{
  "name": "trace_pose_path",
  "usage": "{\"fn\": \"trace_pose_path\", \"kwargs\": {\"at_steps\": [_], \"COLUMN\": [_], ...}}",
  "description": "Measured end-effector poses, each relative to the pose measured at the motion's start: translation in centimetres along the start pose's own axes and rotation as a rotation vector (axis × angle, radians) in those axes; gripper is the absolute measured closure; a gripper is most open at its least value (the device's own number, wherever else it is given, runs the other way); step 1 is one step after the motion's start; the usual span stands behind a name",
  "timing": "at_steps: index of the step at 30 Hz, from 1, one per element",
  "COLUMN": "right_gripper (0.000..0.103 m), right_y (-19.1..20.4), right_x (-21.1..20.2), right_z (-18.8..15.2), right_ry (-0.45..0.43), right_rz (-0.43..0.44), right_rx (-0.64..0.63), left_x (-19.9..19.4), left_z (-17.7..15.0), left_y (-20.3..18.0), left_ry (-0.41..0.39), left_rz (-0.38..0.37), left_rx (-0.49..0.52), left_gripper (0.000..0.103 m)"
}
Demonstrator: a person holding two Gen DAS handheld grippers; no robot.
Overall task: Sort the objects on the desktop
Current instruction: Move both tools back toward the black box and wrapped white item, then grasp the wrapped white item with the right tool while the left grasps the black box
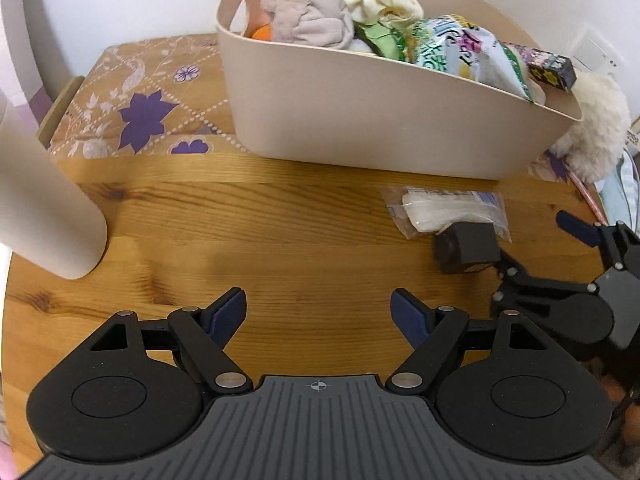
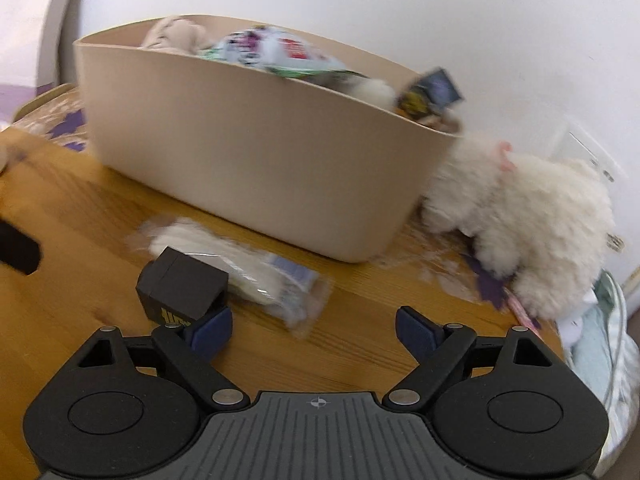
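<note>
My desk [image 1: 280,240] is knotty pine, warm orange, grain running across. Brown cloth with purple flowers [image 1: 136,112] covers its far end. Plain white wall [image 2: 440,20] right behind it. White wall socket plate [image 1: 596,54] far right. Even, soft light, no hard shadows.

A wooden counter [image 1: 304,240] with knotty grain carries everything. At its far left lies a brown cloth with purple flowers [image 1: 136,112], in front of a plain white wall [image 2: 400,12] with a white wall socket [image 1: 596,54].
</note>
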State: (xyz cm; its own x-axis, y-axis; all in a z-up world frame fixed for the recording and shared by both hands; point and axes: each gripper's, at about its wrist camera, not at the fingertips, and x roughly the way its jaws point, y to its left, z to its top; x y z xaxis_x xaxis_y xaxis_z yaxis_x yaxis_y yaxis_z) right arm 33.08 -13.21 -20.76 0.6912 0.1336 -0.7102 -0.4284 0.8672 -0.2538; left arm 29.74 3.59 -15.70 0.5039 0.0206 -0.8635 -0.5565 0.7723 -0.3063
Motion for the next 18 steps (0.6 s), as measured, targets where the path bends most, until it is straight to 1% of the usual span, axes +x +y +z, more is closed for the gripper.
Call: {"fn": "trace_pose_path", "kwargs": {"at_steps": [3,6,13,16,18], "right_gripper": [0.012,0.012,0.012,0.012,0.012], "right_y": [1.4,3.0,6.1,6.3,5.6], "right_x": [0.1,-0.1,0.0,-0.5,-0.5], "right_z": [0.3,0.8,1.7,2.1,2.1], "right_ry": [-0.005,-0.022,-0.062,-0.084,-0.084], "right_rz": [0.033,0.047,0.107,0.113,0.125], "right_rx": [-0.048,-0.104,-0.209,-0.256,-0.274], "left_x": [0.1,0.4,1.0,1.2,1.4], "left_z": [0.1,0.2,0.3,0.4,0.5], "left_y": [0.4,1.0,1.5,1.6,1.6], "left_ry": [-0.008,0.001,-0.006,-0.003,-0.002], "left_rz": [0.012,0.014,0.035,0.012,-0.023], "left_rx": [-0.018,-0.034,-0.035,-0.040,-0.050], "left_gripper": [0.022,0.022,0.022,0.022,0.022]}}
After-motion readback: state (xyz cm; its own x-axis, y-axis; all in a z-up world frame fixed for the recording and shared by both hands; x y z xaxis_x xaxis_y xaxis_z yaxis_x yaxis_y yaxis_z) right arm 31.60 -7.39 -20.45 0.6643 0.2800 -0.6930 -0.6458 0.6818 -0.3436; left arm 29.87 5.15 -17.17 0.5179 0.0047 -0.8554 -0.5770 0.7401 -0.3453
